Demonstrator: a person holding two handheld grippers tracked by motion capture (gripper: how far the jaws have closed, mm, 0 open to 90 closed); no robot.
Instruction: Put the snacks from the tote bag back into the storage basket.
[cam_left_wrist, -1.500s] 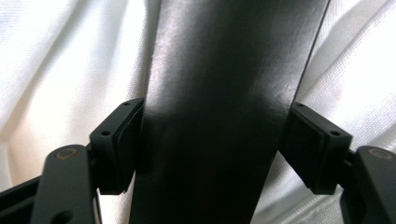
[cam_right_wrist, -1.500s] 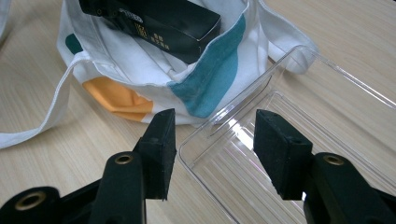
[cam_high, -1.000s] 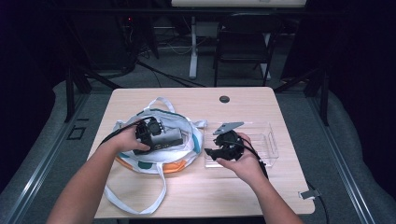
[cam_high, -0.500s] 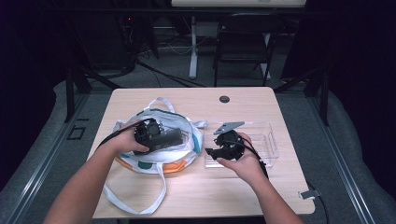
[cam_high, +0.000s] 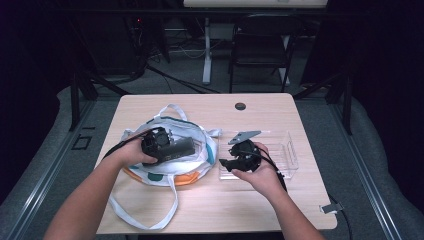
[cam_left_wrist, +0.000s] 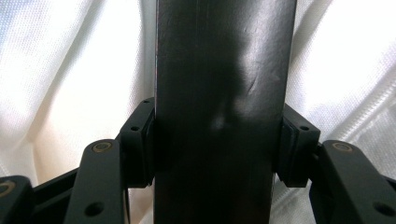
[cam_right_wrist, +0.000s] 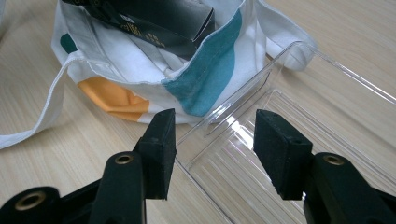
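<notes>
The left gripper (cam_left_wrist: 217, 154), whose jaws have just been closing, clamps a smooth, glossy black rectangular box (cam_left_wrist: 224, 93), which lies inside the soft white cloth tote bag (cam_high: 200, 167) at nine o'clock on the wooden table (cam_high: 280, 112). At three o'clock, the right gripper (cam_right_wrist: 212, 140) stands half open and empty over the rigid clear plastic tray (cam_right_wrist: 280, 116)

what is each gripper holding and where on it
The left gripper clamps a dark box across its two long sides; the right gripper holds nothing.

Dim lab: lone table (cam_high: 200, 205), floor cables (cam_high: 180, 82).
</notes>
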